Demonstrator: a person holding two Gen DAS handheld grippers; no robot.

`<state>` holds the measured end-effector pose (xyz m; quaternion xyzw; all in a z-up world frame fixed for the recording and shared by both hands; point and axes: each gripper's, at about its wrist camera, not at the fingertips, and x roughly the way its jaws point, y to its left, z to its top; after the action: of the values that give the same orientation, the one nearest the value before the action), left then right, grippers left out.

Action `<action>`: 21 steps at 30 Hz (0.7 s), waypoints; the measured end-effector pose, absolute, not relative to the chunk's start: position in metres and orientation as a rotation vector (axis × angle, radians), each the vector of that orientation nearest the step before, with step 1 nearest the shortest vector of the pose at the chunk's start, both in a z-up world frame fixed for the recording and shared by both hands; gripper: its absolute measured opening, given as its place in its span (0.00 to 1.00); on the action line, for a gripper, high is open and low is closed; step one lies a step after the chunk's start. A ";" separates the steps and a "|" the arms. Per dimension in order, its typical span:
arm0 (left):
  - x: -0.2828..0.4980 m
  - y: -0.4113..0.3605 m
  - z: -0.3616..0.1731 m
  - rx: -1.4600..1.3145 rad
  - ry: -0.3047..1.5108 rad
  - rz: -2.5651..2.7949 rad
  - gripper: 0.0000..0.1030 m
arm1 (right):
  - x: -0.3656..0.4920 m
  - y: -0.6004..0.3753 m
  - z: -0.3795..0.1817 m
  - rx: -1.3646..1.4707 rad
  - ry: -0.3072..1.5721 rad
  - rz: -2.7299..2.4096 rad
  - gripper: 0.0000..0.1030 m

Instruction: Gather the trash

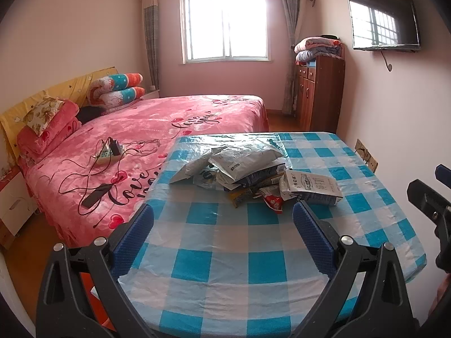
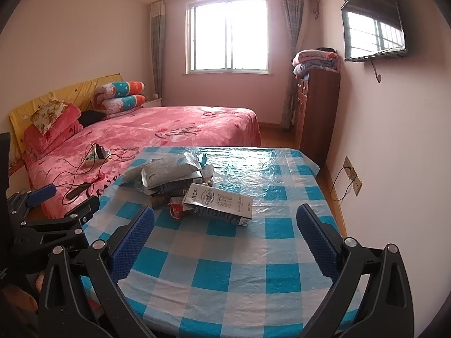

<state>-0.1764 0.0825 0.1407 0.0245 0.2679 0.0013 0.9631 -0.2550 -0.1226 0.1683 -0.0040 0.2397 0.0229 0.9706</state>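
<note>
Left gripper (image 1: 222,219) spread wide, nothing between the blue pads (image 1: 311,232), held above near part of the table (image 1: 214,259) w/ blue-white check cover. Right gripper (image 2: 225,224) same: fingers far apart, empty, over the table's near edge, just beside the left one.

Trash pile (image 1: 242,169) mid-table, towards far side, ahead of both grippers & well apart from them. Silver-grey bags stacked on top, dark flat packets under. White carton (image 2: 218,201) lying on its side at pile's right front, touching it. Small red-white wrapper (image 1: 273,201) at front of pile, just beside carton.

Bed (image 1: 157,124) w/ pink cover left of table; power strip (image 1: 108,152) & cables on it. TV (image 2: 375,22) on right wall, brown cabinet (image 1: 321,93) below it w/ folded blankets on top.
</note>
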 end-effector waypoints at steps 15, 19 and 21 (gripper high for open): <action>-0.185 0.087 0.134 0.054 0.540 0.016 0.96 | -0.263 -0.113 0.168 -0.070 0.492 0.090 0.96; -0.182 0.087 0.130 0.066 0.548 0.016 0.96 | -0.263 -0.111 0.166 -0.078 0.487 0.111 0.96; -0.179 0.087 0.127 0.070 0.558 0.017 0.96 | -0.261 -0.111 0.165 -0.076 0.484 0.117 0.96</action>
<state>-0.1790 0.0867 0.1272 0.0344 0.2752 0.0082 0.9607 -0.2610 -0.1106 0.1653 -0.0375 0.2396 0.0578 0.9684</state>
